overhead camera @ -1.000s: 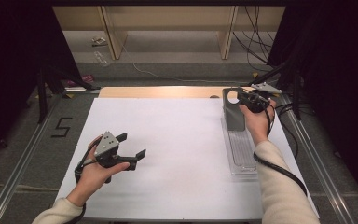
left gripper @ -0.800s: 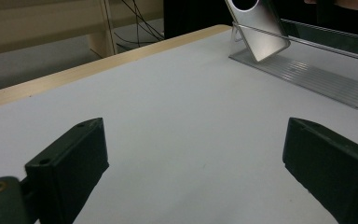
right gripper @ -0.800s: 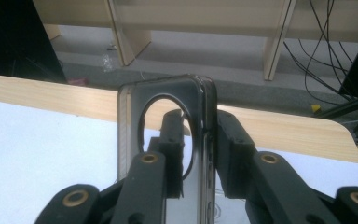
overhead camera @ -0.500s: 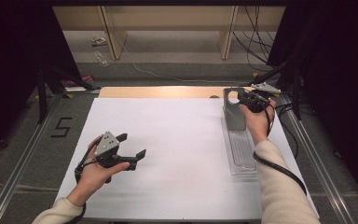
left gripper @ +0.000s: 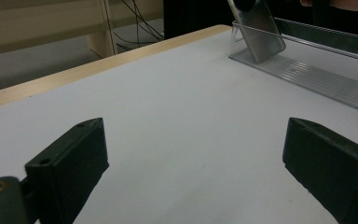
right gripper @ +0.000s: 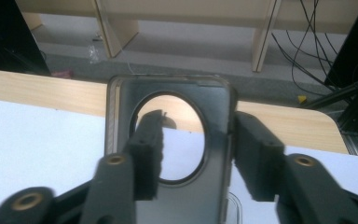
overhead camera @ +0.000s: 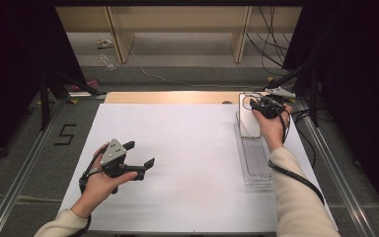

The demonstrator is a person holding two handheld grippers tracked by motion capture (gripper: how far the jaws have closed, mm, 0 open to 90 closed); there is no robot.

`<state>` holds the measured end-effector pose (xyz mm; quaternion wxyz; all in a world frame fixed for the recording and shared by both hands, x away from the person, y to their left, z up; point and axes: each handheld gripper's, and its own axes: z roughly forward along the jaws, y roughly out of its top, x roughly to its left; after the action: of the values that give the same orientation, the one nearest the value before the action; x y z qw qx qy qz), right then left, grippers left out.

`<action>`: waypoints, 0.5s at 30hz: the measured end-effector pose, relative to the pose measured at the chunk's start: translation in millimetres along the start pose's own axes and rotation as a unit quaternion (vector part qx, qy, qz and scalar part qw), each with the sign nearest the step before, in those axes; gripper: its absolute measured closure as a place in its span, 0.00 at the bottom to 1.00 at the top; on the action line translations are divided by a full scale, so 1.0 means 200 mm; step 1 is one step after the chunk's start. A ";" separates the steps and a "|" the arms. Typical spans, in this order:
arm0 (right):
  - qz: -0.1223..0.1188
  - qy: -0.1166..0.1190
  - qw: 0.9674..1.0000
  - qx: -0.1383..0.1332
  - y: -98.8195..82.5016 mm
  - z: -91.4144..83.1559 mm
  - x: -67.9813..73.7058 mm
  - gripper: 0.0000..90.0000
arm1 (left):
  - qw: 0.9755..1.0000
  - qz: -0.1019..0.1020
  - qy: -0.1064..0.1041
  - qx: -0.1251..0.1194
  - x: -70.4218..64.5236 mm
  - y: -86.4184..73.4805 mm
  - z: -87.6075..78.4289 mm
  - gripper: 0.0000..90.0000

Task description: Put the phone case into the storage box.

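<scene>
A silver case (right gripper: 214, 116) with a round hole stands upright at the far end of a clear ribbed tray (overhead camera: 256, 158) on the right of the white sheet. My right gripper (overhead camera: 256, 104) is at the case's top. Its jaws have just been opening and are now open. In the right gripper view (right gripper: 198, 126) one jaw crosses the hole and the other stands just off the case's right edge. My left gripper (overhead camera: 140, 153) hovers open over the sheet at the front left, with nothing between its jaws (left gripper: 196, 154). The left gripper view shows the case (left gripper: 260, 32) and the tray (left gripper: 307, 77) far off.
The white sheet (overhead camera: 177, 148) covers a table with a wooden far edge (overhead camera: 168, 97). Metal rails run along both sides, and a "5" mark (overhead camera: 65, 134) lies on the left. Pale shelving and cables stand beyond the table.
</scene>
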<state>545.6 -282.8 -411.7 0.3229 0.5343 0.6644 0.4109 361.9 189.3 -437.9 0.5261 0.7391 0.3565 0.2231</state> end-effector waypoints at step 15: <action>-0.005 -0.006 1.000 -0.006 0.01 0.00 0.00 0.42 | 1.000 0.001 -0.001 0.000 0.00 0.00 0.00 0.07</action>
<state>546.9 -281.7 -409.1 0.3315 0.5318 0.6627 0.4100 361.9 189.0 -437.9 0.5260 0.7396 0.3558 0.2228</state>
